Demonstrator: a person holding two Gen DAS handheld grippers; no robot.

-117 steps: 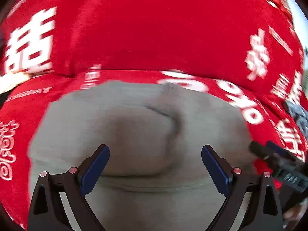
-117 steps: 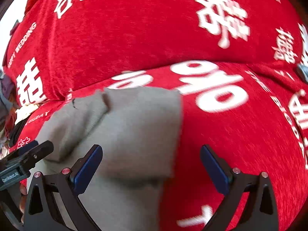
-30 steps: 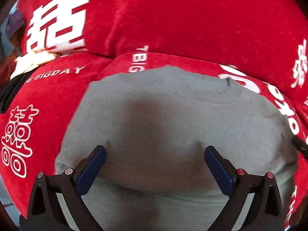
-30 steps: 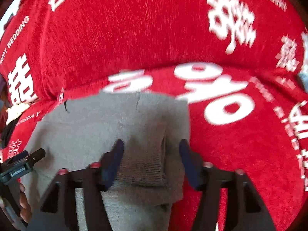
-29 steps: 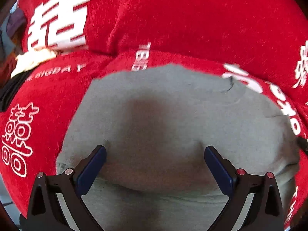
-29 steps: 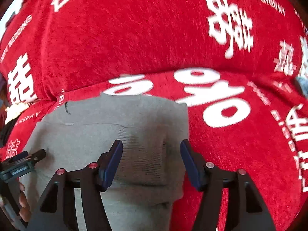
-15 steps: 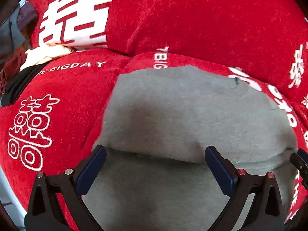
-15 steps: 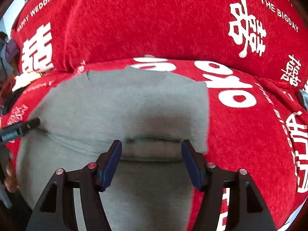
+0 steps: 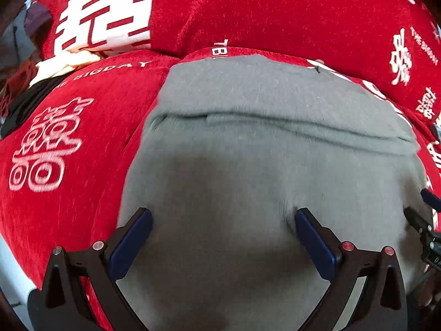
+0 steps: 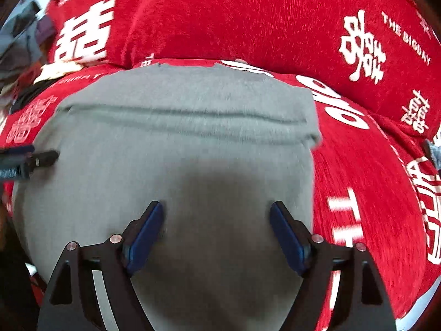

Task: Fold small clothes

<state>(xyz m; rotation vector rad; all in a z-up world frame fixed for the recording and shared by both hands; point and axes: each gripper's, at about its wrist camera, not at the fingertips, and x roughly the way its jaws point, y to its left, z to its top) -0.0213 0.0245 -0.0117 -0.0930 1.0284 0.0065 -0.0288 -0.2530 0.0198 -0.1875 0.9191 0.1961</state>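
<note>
The grey garment (image 9: 275,165) lies spread on the red printed cover (image 9: 69,207), its far edge close to the red cushion (image 9: 275,8) that rises behind it. A doubled band runs across it on the cushion side, which reads as 1 fold already laid; the flat spread on a soft, grippy cover probably serves to keep the layers from sliding while the next fold is set up.

The left gripper (image 9: 223,229) hangs low over the near half of the garment, furthest from the cushion, its 2 blue pads spread wide with nothing between them but cloth below. Whether the tips press the fabric cannot be told. The right gripper (image 10: 217,220) sits over the same near half, towards the garment's right edge, jaws also apart though narrower, pinching nothing.

Both point towards the cushion, side by side; each shows at the margin of the other's view. Away from the cushion's left end, a heap of other clothes (image 9: 24,63) waits.
</note>
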